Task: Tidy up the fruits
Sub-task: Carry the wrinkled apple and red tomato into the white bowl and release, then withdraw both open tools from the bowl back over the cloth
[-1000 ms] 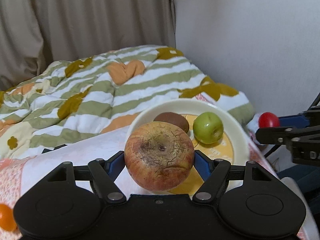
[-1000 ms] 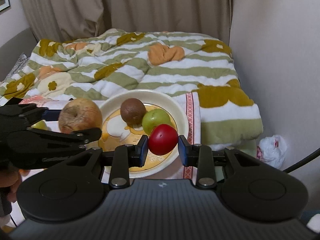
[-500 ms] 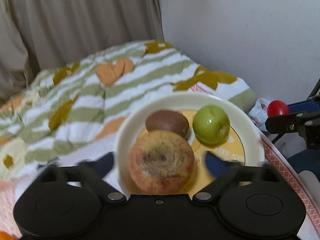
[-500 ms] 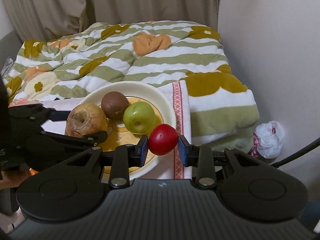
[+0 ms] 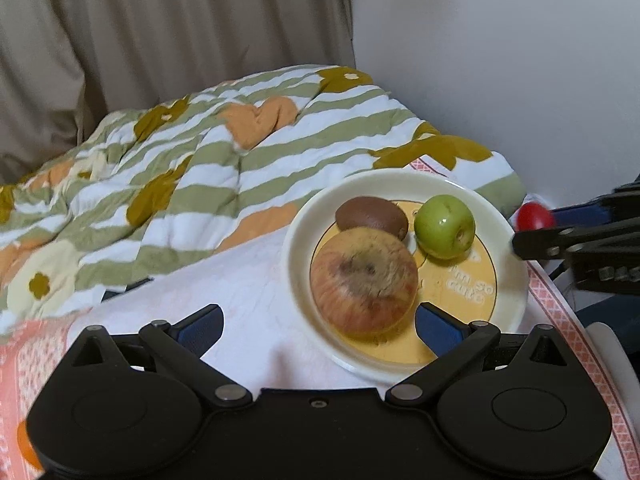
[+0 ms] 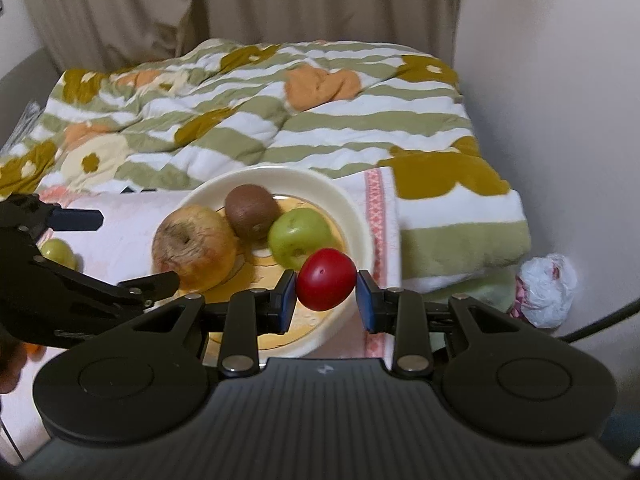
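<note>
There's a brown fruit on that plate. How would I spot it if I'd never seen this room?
Find the striped quilt on the bed; a cream plate sits at its near edge. Three fruits lie on the plate, and the kiwi is at the back, touching the wrinkled apple and beside the green apple. It alone is dull brown, fuzzy and egg-shaped.

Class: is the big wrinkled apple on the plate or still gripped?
On the plate. The apple rests there beside the kiwi; the left gripper stands open, pads clear of it.
</note>
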A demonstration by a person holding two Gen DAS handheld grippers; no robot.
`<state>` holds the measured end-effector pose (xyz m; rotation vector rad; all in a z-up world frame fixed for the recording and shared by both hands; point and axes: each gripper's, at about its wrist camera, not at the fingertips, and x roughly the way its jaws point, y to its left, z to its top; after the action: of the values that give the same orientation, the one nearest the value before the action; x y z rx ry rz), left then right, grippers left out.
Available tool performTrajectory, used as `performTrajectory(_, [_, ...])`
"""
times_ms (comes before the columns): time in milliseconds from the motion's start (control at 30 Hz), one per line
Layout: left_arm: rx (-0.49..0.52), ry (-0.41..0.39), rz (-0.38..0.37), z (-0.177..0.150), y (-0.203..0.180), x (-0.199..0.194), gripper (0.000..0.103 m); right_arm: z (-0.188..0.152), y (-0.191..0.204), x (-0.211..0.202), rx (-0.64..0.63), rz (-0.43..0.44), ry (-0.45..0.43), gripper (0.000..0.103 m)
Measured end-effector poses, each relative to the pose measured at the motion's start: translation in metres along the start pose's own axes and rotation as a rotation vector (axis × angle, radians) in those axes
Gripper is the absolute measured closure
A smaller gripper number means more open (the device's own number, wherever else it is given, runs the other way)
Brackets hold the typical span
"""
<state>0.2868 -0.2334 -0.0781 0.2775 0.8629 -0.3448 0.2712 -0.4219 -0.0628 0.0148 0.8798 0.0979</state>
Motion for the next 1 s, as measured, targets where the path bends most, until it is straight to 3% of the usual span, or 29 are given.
performTrajectory(567, [-0.087,0.018,0.026,-0.029,0.019,-0.027,0.0,-0.013,0.037,0.054,-0.142,0.046,0.079,0.055])
performTrajectory(633, [-0.093,0.015,0.026,-0.032,0.02,-0.031,0.0,-0.014,0.039,0.05,-0.166,0.037,0.069,0.04])
performTrajectory(733, [-0.099,0.011,0.039,-0.035,0.02,-0.037,0.0,-0.017,0.041,0.036,-0.188,0.001,0.018,0.0])
performTrajectory(1000, [-0.126,-0.022,0.043,-0.043,0.017,-0.065,0.0,-0.023,0.04,-0.002,-0.175,-0.001,-0.037,0.0])
